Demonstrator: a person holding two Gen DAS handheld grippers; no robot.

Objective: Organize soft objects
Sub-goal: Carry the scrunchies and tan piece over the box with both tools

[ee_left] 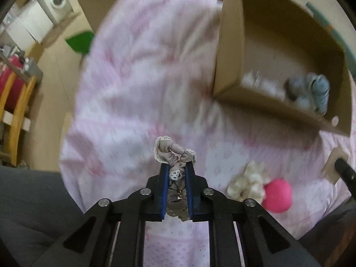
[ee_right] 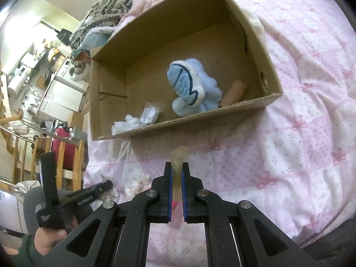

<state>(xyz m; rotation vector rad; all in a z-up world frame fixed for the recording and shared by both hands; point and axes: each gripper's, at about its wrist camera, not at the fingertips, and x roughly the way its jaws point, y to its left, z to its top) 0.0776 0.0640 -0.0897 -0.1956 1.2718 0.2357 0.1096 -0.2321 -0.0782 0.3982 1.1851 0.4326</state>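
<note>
My left gripper (ee_left: pixel 176 166) is shut on a beige cloth piece with lace trim (ee_left: pixel 171 153) and holds it above the pink bedspread (ee_left: pixel 138 66). My right gripper (ee_right: pixel 177 166) is shut on a pale yellowish soft strip (ee_right: pixel 178 158). An open cardboard box (ee_right: pixel 272 93) lies ahead on the bed; it also shows in the left wrist view (ee_left: pixel 229 51). Inside are a light blue fluffy slipper (ee_right: pixel 191 86), a clear plastic bag (ee_right: pixel 151 112), white stuffing (ee_right: pixel 124 124) and a tan roll (ee_right: pixel 235 91). A cream plush toy (ee_left: pixel 247 182) and a pink ball (ee_left: pixel 278 195) lie on the bed at my left gripper's right.
A grey patterned knit blanket (ee_right: pixel 104 11) is heaped behind the box. A red suitcase (ee_right: pixel 61 144) and wooden chair rails (ee_right: pixel 75 162) stand left of the bed. A washing machine (ee_left: pixel 58 0) is far off. The left gripper's handle and hand (ee_right: pixel 51 204) show at lower left.
</note>
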